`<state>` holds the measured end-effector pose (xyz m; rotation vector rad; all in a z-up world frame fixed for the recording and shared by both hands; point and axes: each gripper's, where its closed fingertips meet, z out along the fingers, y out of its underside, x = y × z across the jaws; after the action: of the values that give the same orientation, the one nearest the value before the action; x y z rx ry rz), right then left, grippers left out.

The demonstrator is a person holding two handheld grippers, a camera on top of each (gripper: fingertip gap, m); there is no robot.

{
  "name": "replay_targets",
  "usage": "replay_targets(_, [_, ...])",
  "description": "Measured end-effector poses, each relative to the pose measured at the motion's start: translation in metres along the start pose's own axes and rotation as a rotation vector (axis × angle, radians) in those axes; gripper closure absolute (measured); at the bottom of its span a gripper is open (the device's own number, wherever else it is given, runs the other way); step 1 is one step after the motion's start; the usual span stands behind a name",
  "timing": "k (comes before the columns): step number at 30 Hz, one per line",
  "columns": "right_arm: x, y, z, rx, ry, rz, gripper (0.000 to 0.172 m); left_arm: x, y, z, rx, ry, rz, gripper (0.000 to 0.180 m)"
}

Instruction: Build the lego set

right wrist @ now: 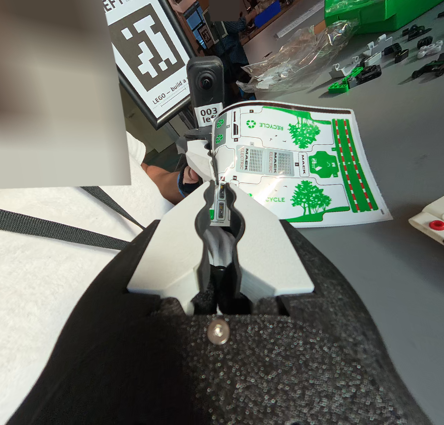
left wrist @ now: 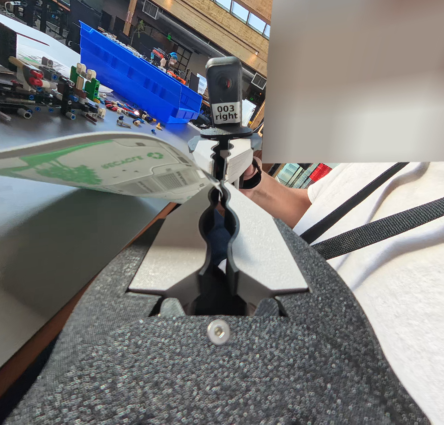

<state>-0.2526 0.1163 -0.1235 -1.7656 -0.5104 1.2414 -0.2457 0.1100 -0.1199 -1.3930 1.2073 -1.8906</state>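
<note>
While I look along the left tongs (left wrist: 219,189), they are clenched on a corner of the sticker sheet (left wrist: 101,165), which curves away above the grey surface (left wrist: 60,221). Just beyond the sheet's pinched corner, the right tongs (left wrist: 222,173) face me. Behind the sheet lie loose bricks (left wrist: 129,115), a partly built model (left wrist: 48,88) and a blue bin (left wrist: 144,81).

From the right view, my right tongs (right wrist: 219,187) pinch the sheet (right wrist: 300,163) at its edge, with a strip of small stickers showing between the fingers. The left tongs (right wrist: 211,163) grip the same edge just above. Beyond the sheet lie a clear bag (right wrist: 300,57), a green box (right wrist: 384,4) and scattered parts (right wrist: 372,60).
</note>
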Motion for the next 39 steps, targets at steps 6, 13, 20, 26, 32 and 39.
replay_targets(6, [-0.001,-0.002,-0.002,0.031,-0.042,0.050,0.172,0.001,0.001,0.001,-0.005,0.001,0.011,0.180])
replay_targets(13, [0.001,-0.002,-0.002,0.030,-0.036,0.053,0.172,0.001,0.002,0.000,-0.011,-0.008,0.021,0.180])
replay_targets(20, [0.009,-0.005,-0.007,0.051,0.014,0.046,0.172,-0.002,0.000,-0.002,-0.002,-0.017,0.012,0.180])
replay_targets(26, [0.019,-0.013,-0.016,0.091,0.085,0.021,0.172,-0.009,-0.002,-0.006,0.016,-0.043,-0.024,0.180])
replay_targets(32, [0.015,-0.011,-0.009,0.042,0.119,-0.038,0.160,-0.014,-0.002,-0.005,0.009,-0.068,-0.023,0.180])
replay_targets(39, [0.012,-0.002,0.000,-0.009,0.120,-0.072,0.168,-0.010,0.000,-0.001,-0.002,-0.054,-0.007,0.180])
